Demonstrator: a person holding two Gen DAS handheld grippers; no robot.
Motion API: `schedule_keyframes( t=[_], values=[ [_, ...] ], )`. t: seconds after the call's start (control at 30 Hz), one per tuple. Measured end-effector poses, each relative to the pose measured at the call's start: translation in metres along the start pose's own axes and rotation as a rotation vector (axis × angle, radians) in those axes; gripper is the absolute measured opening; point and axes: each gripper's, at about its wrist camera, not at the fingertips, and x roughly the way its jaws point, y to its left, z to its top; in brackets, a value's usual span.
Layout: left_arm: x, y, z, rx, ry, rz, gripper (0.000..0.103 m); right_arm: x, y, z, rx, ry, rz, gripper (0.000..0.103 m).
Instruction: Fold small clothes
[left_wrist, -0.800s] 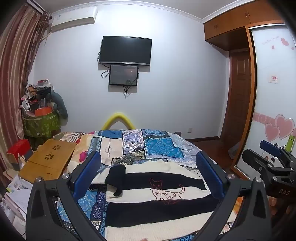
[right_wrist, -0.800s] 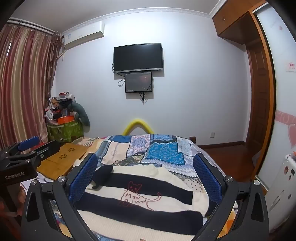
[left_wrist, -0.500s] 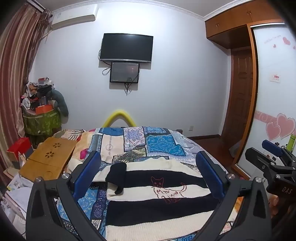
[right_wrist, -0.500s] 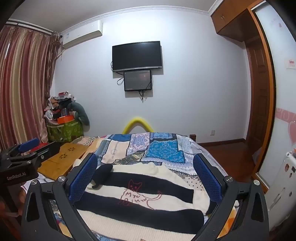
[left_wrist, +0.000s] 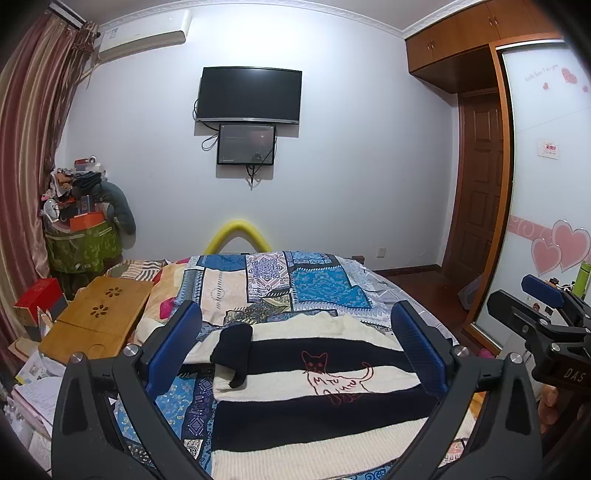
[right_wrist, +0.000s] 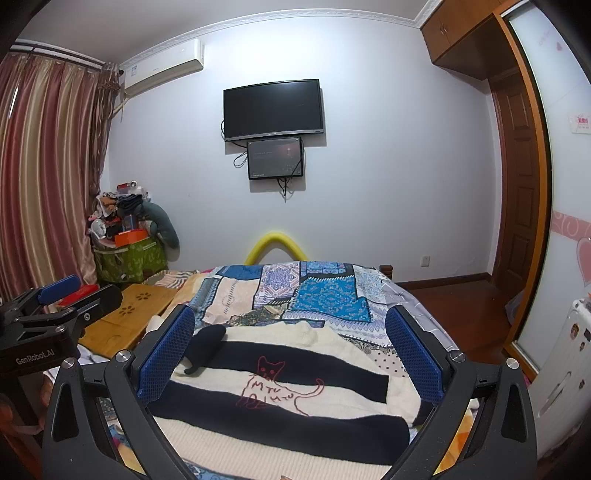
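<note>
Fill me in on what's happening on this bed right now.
A person holds a gripper in each hand above a bed, set to fold a small black-and-cream striped sweater with a red cat drawing. The sweater lies spread on the patchwork quilt, one sleeve already folded across its chest. The left gripper and the right gripper are both open and hold nothing; neither touches the sweater yet.

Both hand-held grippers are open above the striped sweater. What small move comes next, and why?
Probably lower the left hand-held gripper to the black sleeve lying across the striped sweater. Both grippers are open and hold nothing, and the sweater lies spread on the patchwork bedspread.
</note>
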Motion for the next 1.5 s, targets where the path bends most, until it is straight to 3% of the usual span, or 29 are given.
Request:
schedule_keyframes(
  t=[1.5],
  values=[
    [-0.0021,-0.0011,-0.0015,0.002,-0.007,0.002,0.103,0.0005,0.0009,0.0006,0.006,0.006,0.001,0.103]
  ],
)
